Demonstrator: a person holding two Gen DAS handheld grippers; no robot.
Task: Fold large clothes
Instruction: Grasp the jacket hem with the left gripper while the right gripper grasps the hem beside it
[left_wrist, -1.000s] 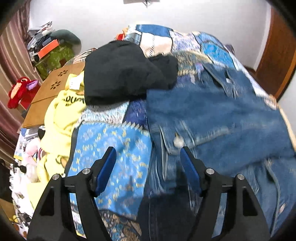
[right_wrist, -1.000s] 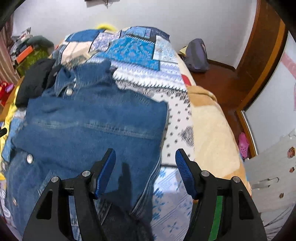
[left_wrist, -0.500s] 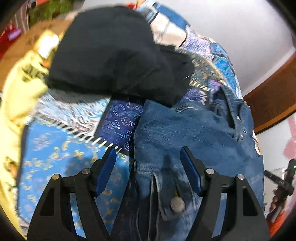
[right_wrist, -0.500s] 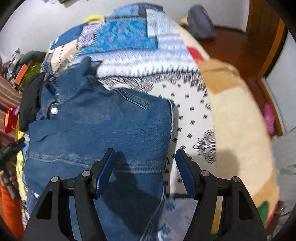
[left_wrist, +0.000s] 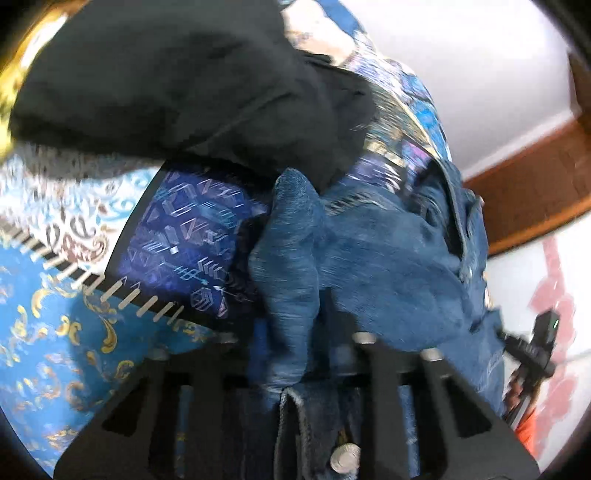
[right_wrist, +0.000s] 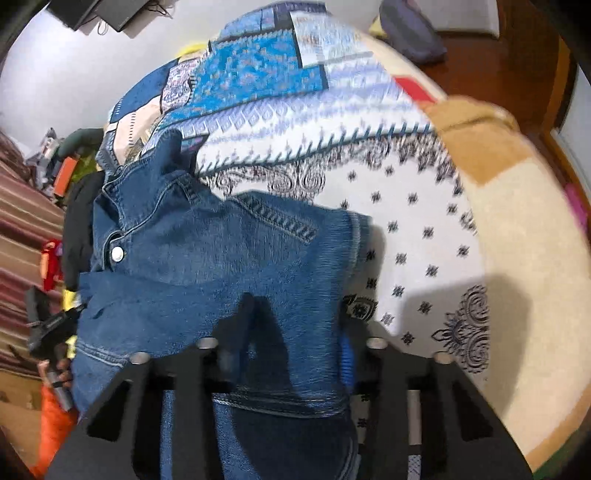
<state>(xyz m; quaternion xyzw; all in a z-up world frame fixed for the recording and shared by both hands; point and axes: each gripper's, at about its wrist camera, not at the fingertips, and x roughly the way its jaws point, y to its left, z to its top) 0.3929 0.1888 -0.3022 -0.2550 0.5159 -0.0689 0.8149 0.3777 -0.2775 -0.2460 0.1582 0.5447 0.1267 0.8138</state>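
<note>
Left tongs closing, pinching bunched fold of denim jacket; right tongs closing on jacket hem.

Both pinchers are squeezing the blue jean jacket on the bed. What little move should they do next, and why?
Probably lift both corners a little. The left gripper and the right gripper are closing with folds of the denim jacket bunched between their jaws, and the rest lies flat on the patchwork bedspread, beside black clothes. Raising it frees the edge to fold over.
</note>
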